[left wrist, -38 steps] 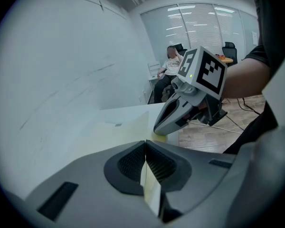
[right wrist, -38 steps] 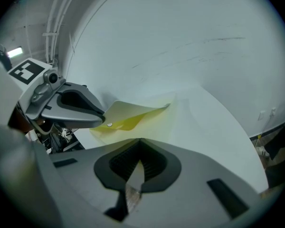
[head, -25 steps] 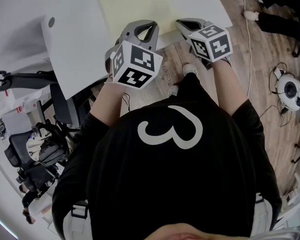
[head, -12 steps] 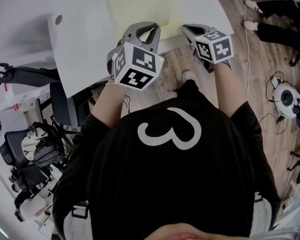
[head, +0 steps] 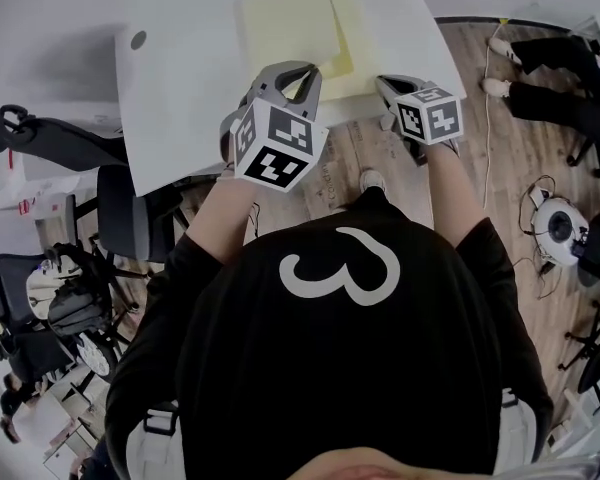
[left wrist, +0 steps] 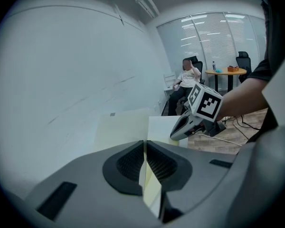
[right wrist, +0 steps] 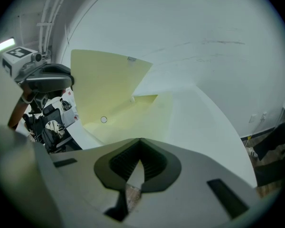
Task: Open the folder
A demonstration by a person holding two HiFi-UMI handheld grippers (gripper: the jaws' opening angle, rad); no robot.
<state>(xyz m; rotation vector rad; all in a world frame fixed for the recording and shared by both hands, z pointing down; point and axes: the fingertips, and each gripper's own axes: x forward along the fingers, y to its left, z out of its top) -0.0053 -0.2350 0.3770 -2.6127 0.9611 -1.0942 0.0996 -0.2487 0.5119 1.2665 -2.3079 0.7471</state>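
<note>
Left tongs [left wrist: 145, 144]: clamped on the edge of the folder [head: 345, 48] cover [right wrist: 104, 84].
Right tongs [right wrist: 140, 141]: closed at the near edge of the white surface [head: 180, 98].
Change: the cover lay flat earlier and now stands raised off the sheet.

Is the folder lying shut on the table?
No, the left gripper pinches the edge of the folder and holds its yellow cover raised above the lower sheet.

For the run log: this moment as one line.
Folder: partly open | left tongs: shut on front cover, lifted | right tongs: shut, at edge of table
</note>
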